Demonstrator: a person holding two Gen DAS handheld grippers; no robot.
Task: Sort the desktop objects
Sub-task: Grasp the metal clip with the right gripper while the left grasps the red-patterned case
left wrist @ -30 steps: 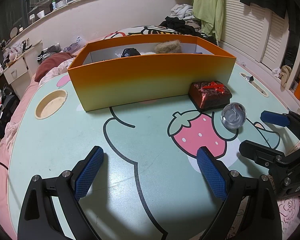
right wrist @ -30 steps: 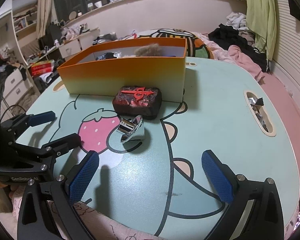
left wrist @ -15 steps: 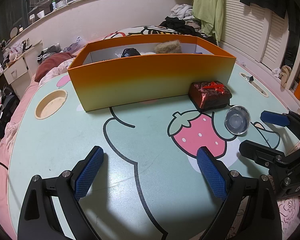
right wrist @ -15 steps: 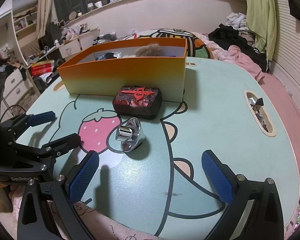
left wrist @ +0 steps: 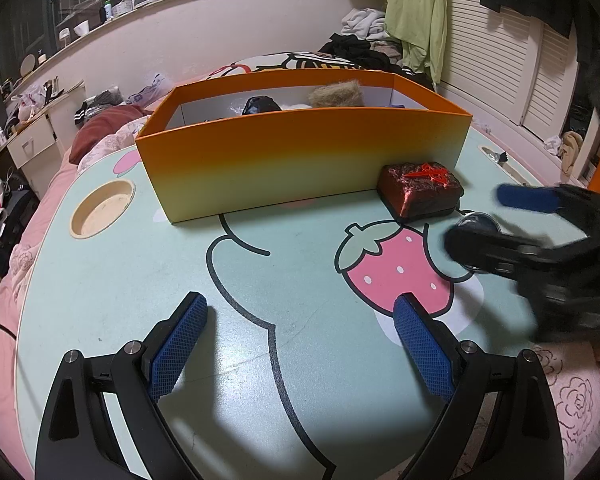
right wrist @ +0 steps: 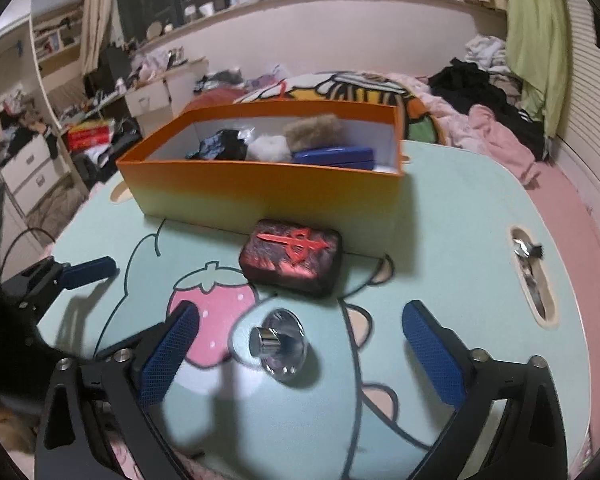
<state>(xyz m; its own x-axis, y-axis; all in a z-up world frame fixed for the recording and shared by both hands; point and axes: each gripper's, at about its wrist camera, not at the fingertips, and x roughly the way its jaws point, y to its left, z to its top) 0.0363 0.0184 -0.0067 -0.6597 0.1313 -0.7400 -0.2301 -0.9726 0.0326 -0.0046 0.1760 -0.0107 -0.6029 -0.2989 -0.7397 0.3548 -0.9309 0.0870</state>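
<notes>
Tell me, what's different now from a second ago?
The right tongs moved forward around the shiny metal piece, which had rolled over; they're closing, pads not yet touching it. The left tongs, orange box and red-black case stayed put.

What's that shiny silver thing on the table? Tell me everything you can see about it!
The shiny silver funnel-shaped metal piece looks like polished chrome: a wide round flared rim with a short stubby cylinder sticking out of its middle. It lies tilted on the mint-green cartoon table, beside the pink strawberry drawing and just in front of the dark red rectangular tin, not touching it. The right gripper is closing around it, its blue pads not yet touching.
</notes>
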